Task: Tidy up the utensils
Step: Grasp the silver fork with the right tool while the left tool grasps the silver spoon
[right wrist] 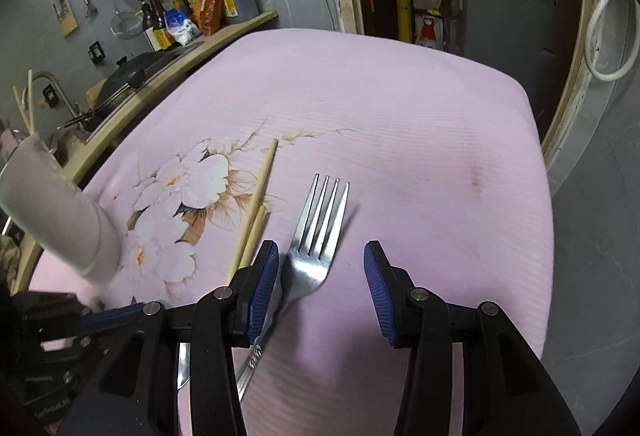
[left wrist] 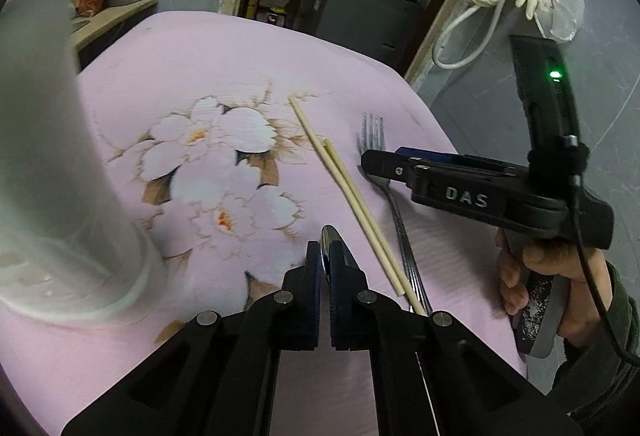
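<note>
My left claw (left wrist: 326, 276) is pinched down on the spoon (left wrist: 329, 236), its metal sticking out just past my fingertips, and the jaws are as narrow as they go with only that thin strip of metal between them. My right claw (right wrist: 320, 288) stands about half open with nothing held: the fork (right wrist: 314, 236) lies flat on the pink flowered cloth (right wrist: 400, 116) between its blue pads (right wrist: 262, 288), the neck close against the left pad and the tines pointing away from me. So I judge I am in the picking-up step, spoon gripped and fork lined up but not yet taken. Just to the left of the fork lie the two chopsticks (left wrist: 352, 204), side by side and touching, slanting across the cloth between fork and spoon. Farther left stands the tall white cup (left wrist: 52, 156), close and blurred in the left view, which I take to be where the utensils belong; in the right view a pair of sticks seems to rise near its top, though I cannot say for certain they are in it. Next, I think the left must lift the spoon clear and carry it over the cup's rim, handle kept steep, while the right drops lower and centres on the fork's neck before closing, since a flat fork on soft cloth can slide off one pad.
</note>
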